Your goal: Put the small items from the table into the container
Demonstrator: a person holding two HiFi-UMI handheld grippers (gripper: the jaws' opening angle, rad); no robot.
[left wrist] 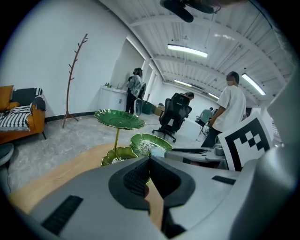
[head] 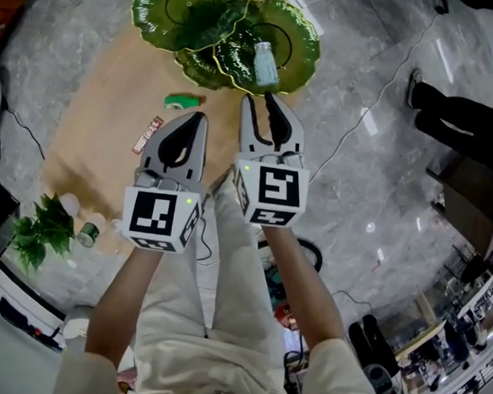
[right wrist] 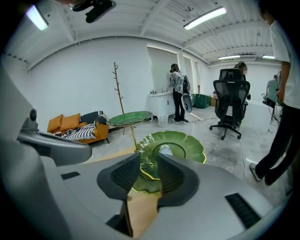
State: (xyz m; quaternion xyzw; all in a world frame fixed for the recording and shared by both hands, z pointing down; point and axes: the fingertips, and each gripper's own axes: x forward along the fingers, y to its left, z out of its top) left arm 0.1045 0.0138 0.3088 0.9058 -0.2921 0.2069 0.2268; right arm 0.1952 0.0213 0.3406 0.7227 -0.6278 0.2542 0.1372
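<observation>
- Head view: both claws hang side by side over a wooden bench (head: pixel 102 98). The left claw (head: pixel 199 117) is pressed together and empty. The right claw (head: pixel 260 99) shows a narrow gap with nothing in it. A green leaf dish (head: pixel 300 27), the container, lies beyond both tips. A pale bottle (head: pixel 265 64) already lies in it, just past the right claw. Two small items are left on the bench. A green item (head: pixel 182 102) lies just left of the left claw's tip, its long axis running across the picture. A red-and-white sachet (head: pixel 148 134) lies further left and nearer the person, slanted. Both look closer to the left claw.
- Left gripper view: the left claw (left wrist: pixel 150 159) has its jaws meeting, with nothing pinched. The leaf dish (left wrist: pixel 140 139) stands ahead, with the pale bottle (left wrist: pixel 157 150) in it. Neither bench item shows here.
- Right gripper view: the right claw (right wrist: pixel 149 157) has its jaws slightly apart and holds nothing. The leaf dish (right wrist: pixel 187 145) and the pale bottle (right wrist: pixel 165 150) sit straight ahead through the gap.
</observation>
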